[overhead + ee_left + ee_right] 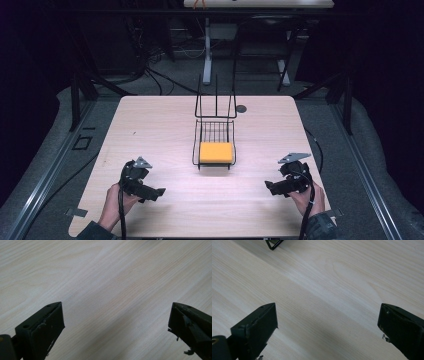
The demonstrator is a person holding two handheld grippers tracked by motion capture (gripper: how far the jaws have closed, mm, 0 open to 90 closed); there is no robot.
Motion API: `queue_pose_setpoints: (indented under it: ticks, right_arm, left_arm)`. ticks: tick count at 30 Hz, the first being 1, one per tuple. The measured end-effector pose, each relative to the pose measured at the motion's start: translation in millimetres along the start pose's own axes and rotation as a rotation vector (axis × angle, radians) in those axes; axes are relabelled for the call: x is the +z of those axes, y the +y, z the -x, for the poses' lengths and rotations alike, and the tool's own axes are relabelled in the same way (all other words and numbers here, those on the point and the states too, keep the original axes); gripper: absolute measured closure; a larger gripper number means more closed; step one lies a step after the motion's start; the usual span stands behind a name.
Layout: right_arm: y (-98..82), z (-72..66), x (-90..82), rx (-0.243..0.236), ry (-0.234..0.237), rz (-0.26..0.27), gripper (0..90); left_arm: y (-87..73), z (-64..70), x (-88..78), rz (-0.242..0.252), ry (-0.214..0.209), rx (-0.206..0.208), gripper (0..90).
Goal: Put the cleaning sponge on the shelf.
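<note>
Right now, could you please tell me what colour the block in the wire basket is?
The block is orange-yellow, lying in the black wire basket; the high view shows it best.

You work at a pale wood-grain table (150,130) with rounded corners, lit from above. Grey floor (185,82) beyond it, cables (150,75) trailing across. Second table's white leg (207,50) stands at the back. Surroundings dark; metal rails (45,180) flank both sides.

light: overhead, surface (165,125) brightly lit, surroundings near black | shadows: soft patch under wire basket (214,145), diffuse dark bands between fingers (254,330) in both gripper views | glare: none | focus: wood grain fairly sharp, near fingers soft | high view slightly grainy
</note>
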State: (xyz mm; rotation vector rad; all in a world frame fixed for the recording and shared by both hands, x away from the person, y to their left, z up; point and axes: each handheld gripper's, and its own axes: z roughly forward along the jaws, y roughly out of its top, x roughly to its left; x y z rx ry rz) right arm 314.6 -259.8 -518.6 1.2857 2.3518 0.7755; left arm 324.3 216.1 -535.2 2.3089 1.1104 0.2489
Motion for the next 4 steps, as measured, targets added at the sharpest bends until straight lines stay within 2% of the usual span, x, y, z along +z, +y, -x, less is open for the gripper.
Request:
queue_pose_setpoints:
  ticks: [4]
  right_arm:
    - [0.2, -1.1, -0.9, 0.0, 0.002, 0.008, 2.2]
  left_arm:
    - [0.2, 0.2, 1.0, -0.004, 0.006, -0.001, 0.2]
